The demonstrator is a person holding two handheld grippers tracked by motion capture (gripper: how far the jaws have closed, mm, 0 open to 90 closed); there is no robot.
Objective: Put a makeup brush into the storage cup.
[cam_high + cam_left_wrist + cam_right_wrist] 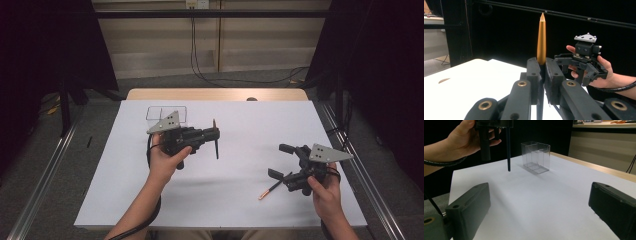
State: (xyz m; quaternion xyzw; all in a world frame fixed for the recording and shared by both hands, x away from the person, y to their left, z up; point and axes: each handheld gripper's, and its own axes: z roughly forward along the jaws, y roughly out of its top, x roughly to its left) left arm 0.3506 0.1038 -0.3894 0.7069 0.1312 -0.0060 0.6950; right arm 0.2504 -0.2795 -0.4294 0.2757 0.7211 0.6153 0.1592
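white table point(210, 200) bare, no writing; left tool point(541, 72) clamps gold-tipped pen point(541, 40).

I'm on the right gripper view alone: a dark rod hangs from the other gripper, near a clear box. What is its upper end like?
Observer: It's a pen. In the left gripper view its upper end is a gold pointed cap, rising above the left gripper, whose jaws are shut on it.
Operator: Anything lying close to my gripper?
Observer: Yes. The high view has a second pen flat on the white sheet, by the near jaw of the right gripper, whose jaws are open.
Operator: Where's the box from above?
Observer: The clear box stands near the sheet's far left edge, just beyond the left gripper's grey plate.
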